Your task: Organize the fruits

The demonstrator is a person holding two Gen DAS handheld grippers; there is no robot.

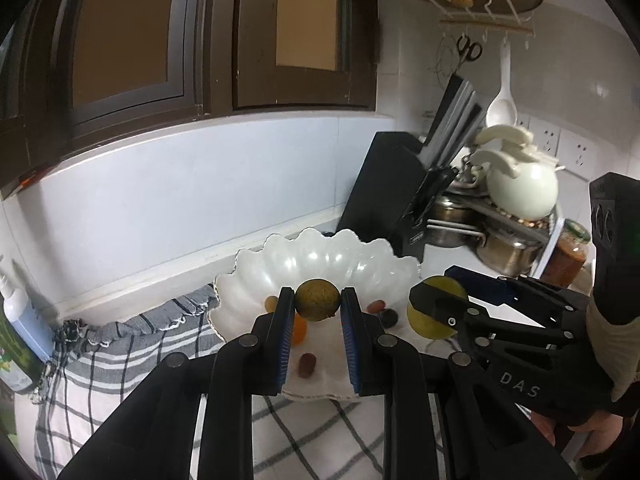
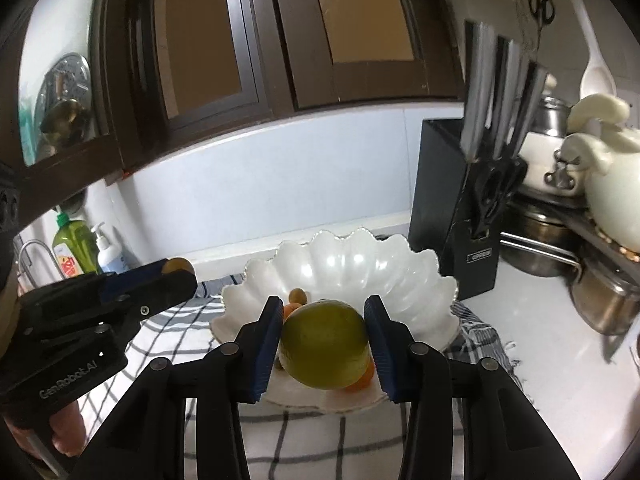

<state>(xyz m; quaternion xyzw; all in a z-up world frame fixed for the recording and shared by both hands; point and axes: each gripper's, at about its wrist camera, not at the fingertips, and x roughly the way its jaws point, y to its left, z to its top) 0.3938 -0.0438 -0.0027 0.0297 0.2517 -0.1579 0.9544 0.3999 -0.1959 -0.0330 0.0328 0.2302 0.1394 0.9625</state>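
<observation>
Fruit in both grippers at once here. Left gripper (image 1: 318, 300) has its blue-padded jaws pinched almost together on a small speckled yellow-brown round fruit (image 1: 318, 299), held right at the tips, above the near side of the white scalloped glass bowl (image 1: 256, 276). Right gripper (image 2: 325, 330) has its jaws a bit wider, set around a bigger smooth yellow-green round fruit (image 2: 325, 345); the left pad sits against it, and on the right side it's hard to say if the pad is pressing or just barely off, so whether it's really clamped can't be told. That fruit also hangs over the bowl's near edge.

From the left wrist view, the right gripper comes in from the right with the green fruit beside the bowl's right rim. From the right wrist view, the left gripper sits off to the left, fruit poking out past its tip.

Down in the bowl there's a scatter of little stuff: a small orange fruit (image 1: 299, 330), a reddish oval one (image 1: 307, 365), a dark one (image 1: 389, 317), and a greenish grape-like one (image 1: 271, 302).

The bowl sits on a grey-and-white checked cloth (image 1: 120, 364) on the counter. Behind it to the right stands a black knife block (image 2: 460, 216), with steel pots (image 2: 608, 300) and a cream ceramic kettle (image 1: 520, 192) further along.
</observation>
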